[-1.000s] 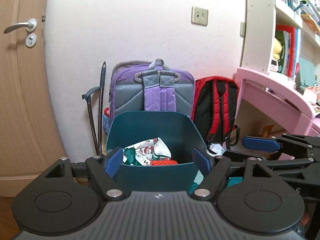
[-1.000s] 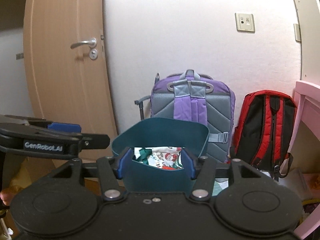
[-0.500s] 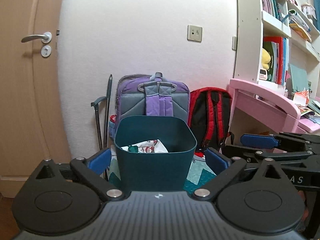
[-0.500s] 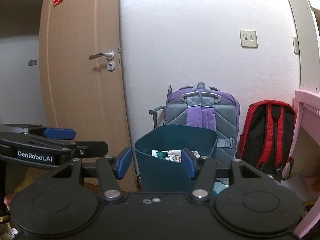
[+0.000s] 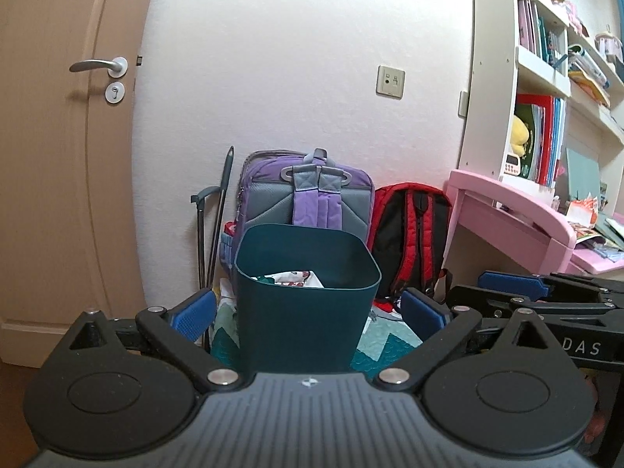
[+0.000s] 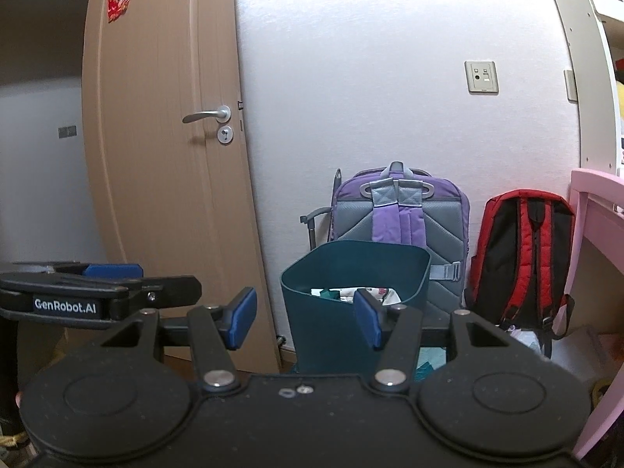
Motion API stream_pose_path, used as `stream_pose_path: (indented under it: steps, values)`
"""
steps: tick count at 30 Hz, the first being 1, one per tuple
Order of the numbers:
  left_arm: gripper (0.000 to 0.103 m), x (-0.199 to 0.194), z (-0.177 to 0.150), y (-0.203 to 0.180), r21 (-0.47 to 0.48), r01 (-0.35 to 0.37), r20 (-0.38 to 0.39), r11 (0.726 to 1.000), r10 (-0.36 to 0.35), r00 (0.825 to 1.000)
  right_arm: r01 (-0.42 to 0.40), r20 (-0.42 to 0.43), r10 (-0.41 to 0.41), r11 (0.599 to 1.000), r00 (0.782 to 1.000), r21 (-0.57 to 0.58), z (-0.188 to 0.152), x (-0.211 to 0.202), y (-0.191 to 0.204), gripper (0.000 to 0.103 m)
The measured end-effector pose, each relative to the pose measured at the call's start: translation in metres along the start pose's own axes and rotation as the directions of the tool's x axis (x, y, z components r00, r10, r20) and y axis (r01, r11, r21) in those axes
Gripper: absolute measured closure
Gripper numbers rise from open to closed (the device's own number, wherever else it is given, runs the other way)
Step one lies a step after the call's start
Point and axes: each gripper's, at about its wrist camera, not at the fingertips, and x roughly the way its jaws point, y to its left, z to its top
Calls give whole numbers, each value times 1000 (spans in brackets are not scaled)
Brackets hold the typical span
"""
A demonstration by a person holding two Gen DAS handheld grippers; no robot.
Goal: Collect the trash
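- Ahead, a dark teal bin stands on a zigzag-patterned mat, crumpled paper trash inside.
- Behind it, a purple backpack and red backpack lean against the white wall.
- Left: wooden door. Right: pink tabletop, bookshelf above.
- Left gripper jaws spread wide, empty; right gripper jaws also spread, empty.

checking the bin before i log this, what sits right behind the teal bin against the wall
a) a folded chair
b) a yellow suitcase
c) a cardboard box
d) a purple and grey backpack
d: the purple and grey backpack stands against the wall directly behind the teal bin, with a red and black backpack beside it.
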Motion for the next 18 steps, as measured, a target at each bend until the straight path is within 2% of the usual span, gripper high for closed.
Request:
stream_pose_path:
  steps: [18]
  values:
    - [2,-10,-1,-6,27,3,5,1000,-3,1000,-21,10,21,1000,1000,-4,3,-5,7,49]
